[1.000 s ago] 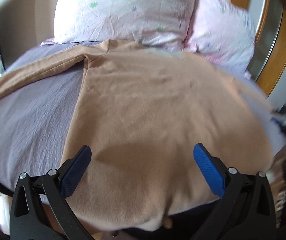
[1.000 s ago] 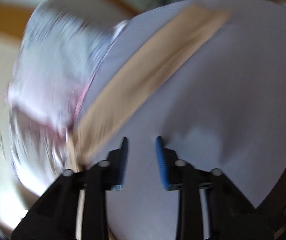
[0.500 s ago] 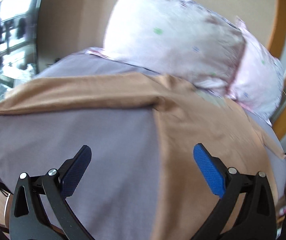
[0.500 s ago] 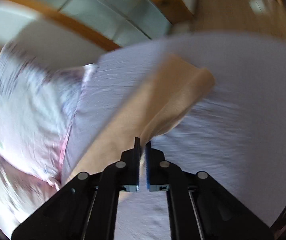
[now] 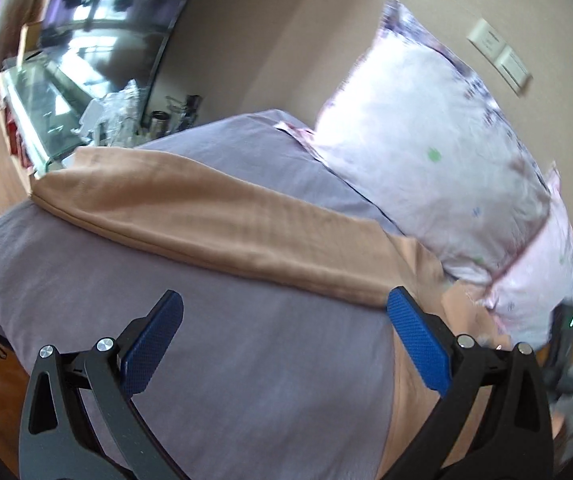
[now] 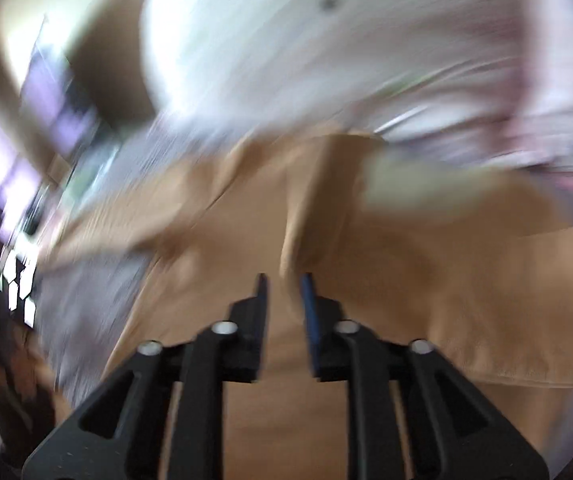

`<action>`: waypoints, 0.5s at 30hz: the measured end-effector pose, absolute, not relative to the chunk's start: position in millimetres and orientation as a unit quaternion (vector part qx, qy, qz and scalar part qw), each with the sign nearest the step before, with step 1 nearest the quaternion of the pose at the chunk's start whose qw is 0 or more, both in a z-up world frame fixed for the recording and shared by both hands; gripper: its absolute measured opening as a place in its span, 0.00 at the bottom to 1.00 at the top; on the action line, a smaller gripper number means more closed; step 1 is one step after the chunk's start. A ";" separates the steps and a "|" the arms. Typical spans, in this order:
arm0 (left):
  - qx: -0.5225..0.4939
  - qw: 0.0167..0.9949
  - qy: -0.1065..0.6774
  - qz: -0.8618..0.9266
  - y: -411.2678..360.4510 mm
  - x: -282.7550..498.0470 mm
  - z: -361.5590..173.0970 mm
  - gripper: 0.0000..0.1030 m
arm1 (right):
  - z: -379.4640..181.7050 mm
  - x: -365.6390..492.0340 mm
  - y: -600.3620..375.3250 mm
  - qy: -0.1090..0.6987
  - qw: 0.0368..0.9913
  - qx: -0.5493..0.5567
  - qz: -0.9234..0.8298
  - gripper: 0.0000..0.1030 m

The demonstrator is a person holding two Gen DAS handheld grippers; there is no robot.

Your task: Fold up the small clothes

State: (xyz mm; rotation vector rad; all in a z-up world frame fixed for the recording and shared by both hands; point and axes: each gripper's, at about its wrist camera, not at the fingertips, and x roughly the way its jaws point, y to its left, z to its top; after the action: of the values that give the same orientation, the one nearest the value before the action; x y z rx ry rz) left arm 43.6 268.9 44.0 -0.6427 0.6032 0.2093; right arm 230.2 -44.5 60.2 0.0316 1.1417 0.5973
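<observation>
A tan long-sleeved garment (image 5: 222, 224) lies on a bed with a grey-purple sheet (image 5: 214, 344). In the left wrist view its left sleeve stretches out to the left edge of the bed. My left gripper (image 5: 282, 320) is wide open and empty, hovering over the sheet just in front of that sleeve. In the blurred right wrist view my right gripper (image 6: 284, 284) is over the garment's body (image 6: 446, 280). Its jaws stand a little apart, with the folded-in right sleeve (image 6: 318, 200) lying just ahead of them.
Two pale floral pillows (image 5: 438, 152) lean against the wall at the head of the bed, touching the garment's collar end. A glass-topped table with clutter (image 5: 66, 96) stands beyond the bed's left edge. A wall switch (image 5: 498, 56) is above the pillows.
My left gripper swung left from the garment's body toward the left sleeve. My right gripper shut on the right sleeve, carried it over onto the body, and its jaws have now parted.
</observation>
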 end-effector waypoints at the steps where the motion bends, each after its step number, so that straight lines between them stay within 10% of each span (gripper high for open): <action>1: -0.320 0.896 0.288 0.106 275.7 42.9 44.1 0.99 | 60.3 224.9 -40.8 0.528 0.799 0.021 0.286 0.37; 3: -0.346 0.886 0.284 0.118 291.8 43.0 41.7 0.99 | 66.1 218.8 -51.0 0.512 0.811 0.042 0.279 0.62; 15: -0.545 0.780 0.267 0.154 374.7 43.1 -2.2 0.63 | 81.8 212.1 -144.7 0.499 0.824 0.143 0.227 0.76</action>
State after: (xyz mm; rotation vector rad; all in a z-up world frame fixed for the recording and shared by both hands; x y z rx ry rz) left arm 43.1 374.7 -2.2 -1.1774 0.5763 0.3326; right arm 212.1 -144.7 81.8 0.3031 1.0614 0.4837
